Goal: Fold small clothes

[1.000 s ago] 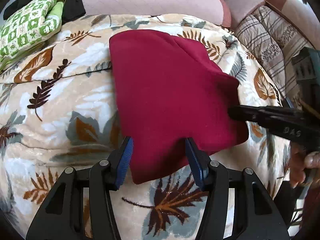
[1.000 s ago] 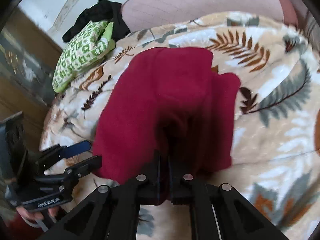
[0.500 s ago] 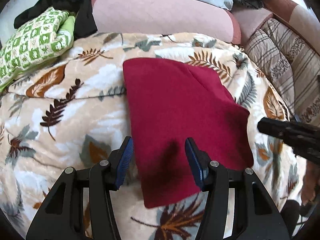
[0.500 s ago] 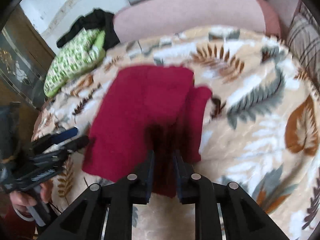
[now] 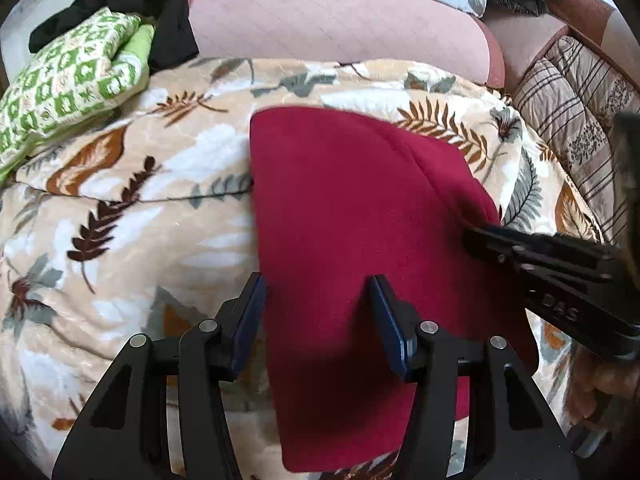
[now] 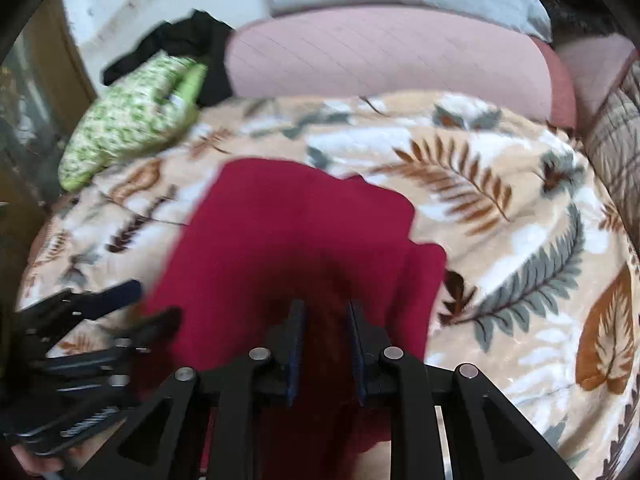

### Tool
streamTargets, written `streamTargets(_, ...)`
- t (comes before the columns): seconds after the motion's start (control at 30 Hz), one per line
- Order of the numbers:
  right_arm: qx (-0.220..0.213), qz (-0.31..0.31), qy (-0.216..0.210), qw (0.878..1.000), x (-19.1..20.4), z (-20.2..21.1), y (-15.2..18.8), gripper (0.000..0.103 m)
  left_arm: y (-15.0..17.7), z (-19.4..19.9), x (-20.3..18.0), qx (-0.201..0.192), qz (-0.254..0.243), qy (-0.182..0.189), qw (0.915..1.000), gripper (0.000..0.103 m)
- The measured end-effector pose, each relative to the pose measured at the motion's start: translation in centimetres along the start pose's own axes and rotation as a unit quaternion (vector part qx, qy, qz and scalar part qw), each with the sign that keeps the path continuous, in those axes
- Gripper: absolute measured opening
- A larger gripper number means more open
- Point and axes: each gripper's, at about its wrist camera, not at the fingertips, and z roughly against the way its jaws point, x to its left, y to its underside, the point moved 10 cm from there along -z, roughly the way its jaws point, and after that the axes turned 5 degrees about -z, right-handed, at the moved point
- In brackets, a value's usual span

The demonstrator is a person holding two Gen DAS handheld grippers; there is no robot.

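Observation:
A dark red cloth [image 5: 360,220] lies folded flat on the leaf-print blanket [image 5: 120,240]. My left gripper [image 5: 320,300] hovers over its near left edge, jaws opening a little, the pads off the fabric. In the right wrist view the red cloth [image 6: 288,232] spreads under my right gripper [image 6: 322,312], whose jaws stand slightly apart with cloth showing in the gap and nothing pinched. The right gripper [image 5: 472,236] reaches in from the right over the cloth's right edge. The left gripper [image 6: 152,302] shows at the cloth's left corner.
A folded green patterned cloth [image 5: 68,84] and a black garment [image 5: 160,8] lie at the back left. A pink cushion [image 5: 340,28] runs along the back. A striped quilt [image 5: 576,92] lies at the right. A hand [image 5: 604,384] holds the right gripper.
The right gripper's jaws parted and let go of the red cloth, which now lies flatter. Both grippers drew back, so more of the pink cushion shows.

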Motion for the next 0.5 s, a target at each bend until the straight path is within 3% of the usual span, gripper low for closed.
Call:
streamTargets(0.27, 0.003, -0.043, -0.015, 0.999, -1.5, 0.0, 0.7, 0.022, 0.2, -0.2, -0.2, 0.000, -0.004, -0.010, 0.9999, 0.059)
streamTargets(0.4, -0.026, -0.044, -0.030, 0.998, -0.2, 2.5, -0.2, 0.026, 0.4, -0.2, 0.0, 0.002, 0.003, -0.006, 1.0000, 0.059)
streamTargets(0.47, -0.048, -0.040, -0.026, 0.998, 0.2, 3.4, -1.3, 0.036, 0.4, -0.2, 0.0, 0.002, 0.006, -0.006, 1.0000, 0.059)
streamTargets(0.5, -0.055, -0.040, -0.014, 0.998, 0.1, 3.4, -1.8, 0.049, 0.4, -0.2, 0.0, 0.003, 0.006, -0.007, 1.0000, 0.059)
